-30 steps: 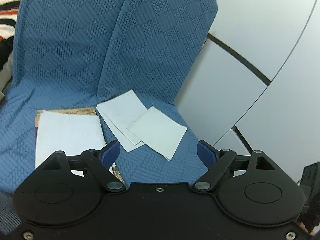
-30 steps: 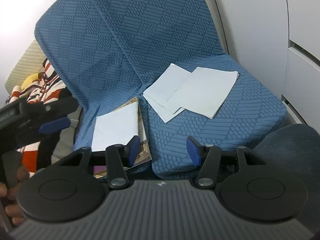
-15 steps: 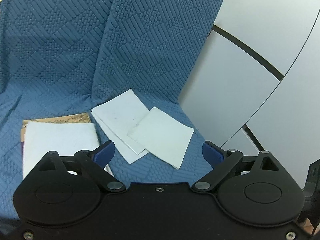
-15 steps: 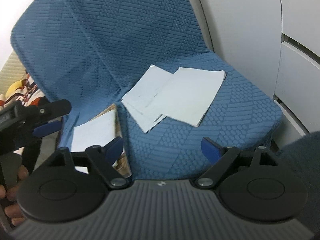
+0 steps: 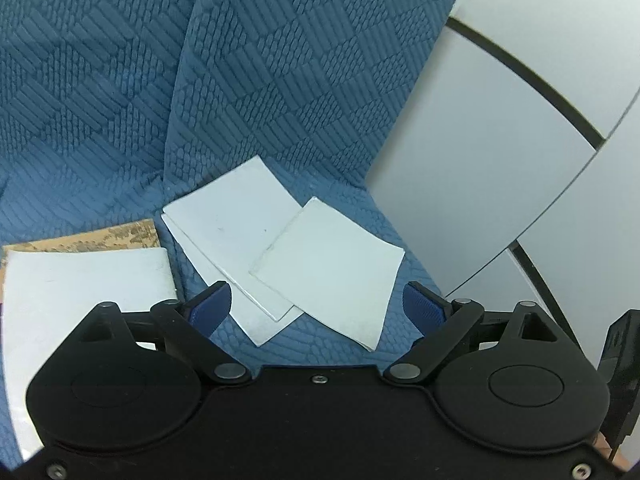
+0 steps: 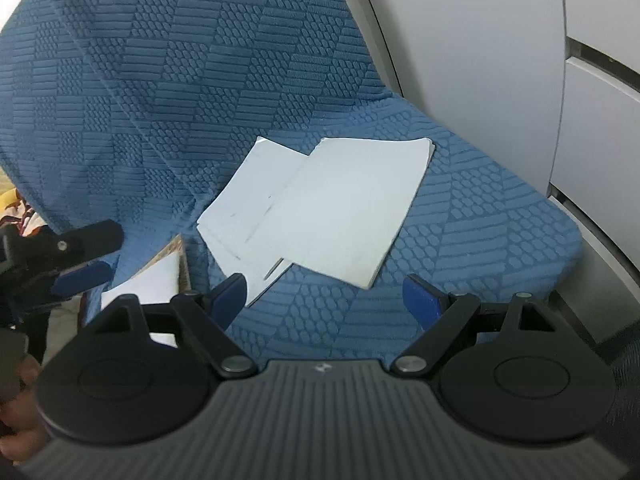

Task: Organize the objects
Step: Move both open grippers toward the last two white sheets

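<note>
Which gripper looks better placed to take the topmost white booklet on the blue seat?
Probably the right gripper: the topmost booklet lies centred ahead of its open fingers, near corner closest.

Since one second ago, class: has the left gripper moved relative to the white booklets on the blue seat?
Yes. The left gripper has come closer to the overlapping white booklets: they fill more of its view, and the striped cloth at the edge is gone.

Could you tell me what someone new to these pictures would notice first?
Probably the white booklets fanned untidily over one another in the middle of the blue quilted sofa cover. Another white booklet lies apart to their left, on a brown patterned one. Both the left gripper and the right gripper hang open and empty.
</note>
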